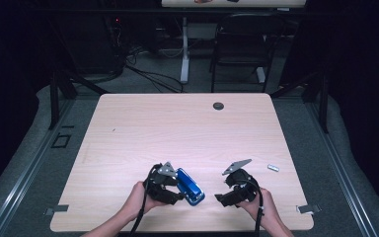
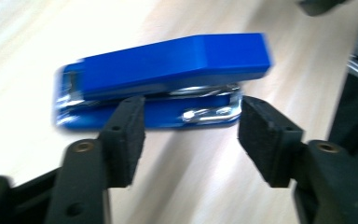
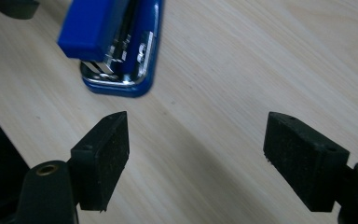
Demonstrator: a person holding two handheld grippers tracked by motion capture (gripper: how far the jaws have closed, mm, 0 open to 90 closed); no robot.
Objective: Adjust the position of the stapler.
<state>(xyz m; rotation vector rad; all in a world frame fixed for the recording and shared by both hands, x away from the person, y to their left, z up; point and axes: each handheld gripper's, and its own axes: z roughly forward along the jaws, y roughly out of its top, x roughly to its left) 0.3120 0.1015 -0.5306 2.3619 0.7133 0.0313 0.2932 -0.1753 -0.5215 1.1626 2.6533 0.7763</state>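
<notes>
A blue stapler [image 1: 190, 186] with a shiny metal inside lies flat on the light wooden table [image 1: 177, 128], near the front edge. My left gripper [image 1: 179, 194] is right beside it on its left, jaws toward it. In the left gripper view the stapler [image 2: 168, 70] lies crosswise just beyond the pads [image 2: 126, 135], and the left gripper [image 2: 191, 135] is open with nothing pressed between them. My right gripper [image 1: 220, 198] sits a little to the stapler's right, pointing at it. It stands open [image 3: 198, 149] over bare wood, with the stapler's end [image 3: 107, 37] ahead of its left pad.
A small silver piece [image 1: 273, 168] lies near the table's right edge. A round cable hole [image 1: 218, 105] sits at the far middle. Tape marks [image 1: 307, 209] are at the front corners. A dark chair [image 1: 242, 44] and a desk leg stand beyond the table.
</notes>
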